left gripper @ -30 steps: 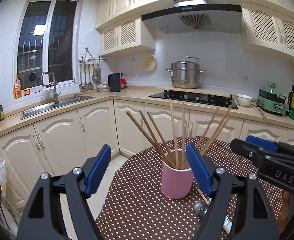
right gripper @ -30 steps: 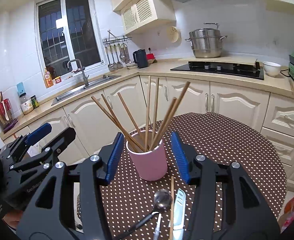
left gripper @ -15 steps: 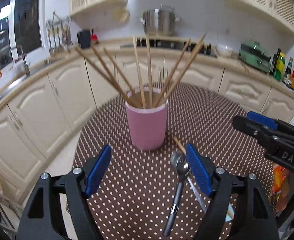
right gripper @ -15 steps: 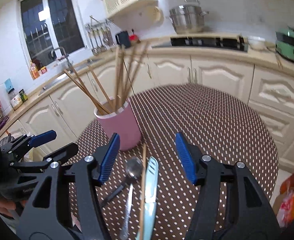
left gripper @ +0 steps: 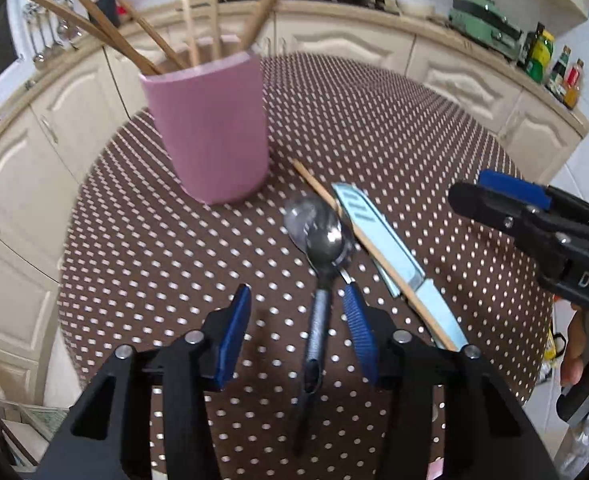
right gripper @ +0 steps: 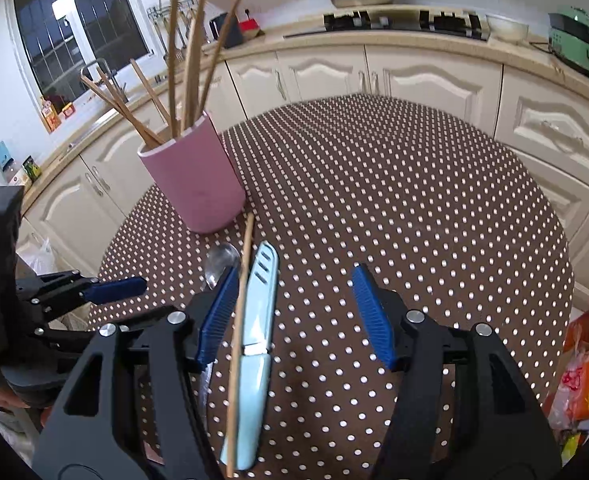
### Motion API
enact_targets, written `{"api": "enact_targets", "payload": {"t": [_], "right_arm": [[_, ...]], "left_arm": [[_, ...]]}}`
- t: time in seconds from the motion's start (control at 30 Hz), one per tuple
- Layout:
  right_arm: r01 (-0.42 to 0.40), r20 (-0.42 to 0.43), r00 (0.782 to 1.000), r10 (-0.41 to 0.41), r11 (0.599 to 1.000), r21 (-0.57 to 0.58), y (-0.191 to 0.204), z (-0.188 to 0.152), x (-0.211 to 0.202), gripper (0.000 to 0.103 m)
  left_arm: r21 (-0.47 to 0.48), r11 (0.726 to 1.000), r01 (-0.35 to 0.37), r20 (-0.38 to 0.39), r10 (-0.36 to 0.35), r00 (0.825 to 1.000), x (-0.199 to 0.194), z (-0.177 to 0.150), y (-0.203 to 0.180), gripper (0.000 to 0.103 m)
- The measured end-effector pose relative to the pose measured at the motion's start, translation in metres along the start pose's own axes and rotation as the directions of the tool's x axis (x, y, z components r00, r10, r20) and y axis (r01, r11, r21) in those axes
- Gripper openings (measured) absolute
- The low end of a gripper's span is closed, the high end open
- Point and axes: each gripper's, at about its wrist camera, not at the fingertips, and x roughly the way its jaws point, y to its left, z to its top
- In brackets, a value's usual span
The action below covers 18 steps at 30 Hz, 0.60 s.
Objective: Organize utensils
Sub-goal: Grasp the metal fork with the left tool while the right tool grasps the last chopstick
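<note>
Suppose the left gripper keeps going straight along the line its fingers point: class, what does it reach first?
Most likely the spoon: its handle already lies between the open left gripper fingers, nearer the right one, bowl straight ahead. Beyond it stands the pink cup, slightly left. Height above the table is hard to judge.

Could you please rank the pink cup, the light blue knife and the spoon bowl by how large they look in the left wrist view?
1. pink cup, clearly the largest.
2. light blue knife, long but narrow.
3. spoon bowl, the smallest.
All three lie at similar nearness, so the order seems reliable.
</note>
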Motion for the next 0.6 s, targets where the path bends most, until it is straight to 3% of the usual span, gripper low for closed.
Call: {"api": "enact_targets", "payload": {"t": [0.2, 0.27, 0.4, 0.6], "right_arm": [[0.0, -0.032, 0.999, 0.0, 1.0, 0.004, -0.006, -0.008, 0.007, 0.059], [0.0, -0.039, 0.999, 0.0, 1.0, 0.003, -0.005, -0.008, 0.008, 0.059], [-0.004, -0.054, 0.999, 0.003, 1.0, -0.01, 0.002, -0.007, 0.01, 0.059], [-0.002, -0.106, 0.994, -0.007, 0.996, -0.084, 0.025, 0.004, 0.026, 0.059]], "left_arm": [[-0.014, 1.0, 0.003, -0.041, -0.004, 0.999, 0.023, 0.0, -0.001, 0.027], [-0.018, 1.0, -0.003, -0.038, 0.002, 0.999, 0.024, 0.001, 0.0, 0.011], [-0.076, 0.997, 0.035, -0.02, -0.037, 0.999, 0.021, 0.001, 0.011, 0.01], [-0.159, 0.986, 0.041, 0.044, -0.035, 0.998, 0.001, -0.007, 0.03, 0.01]]}}
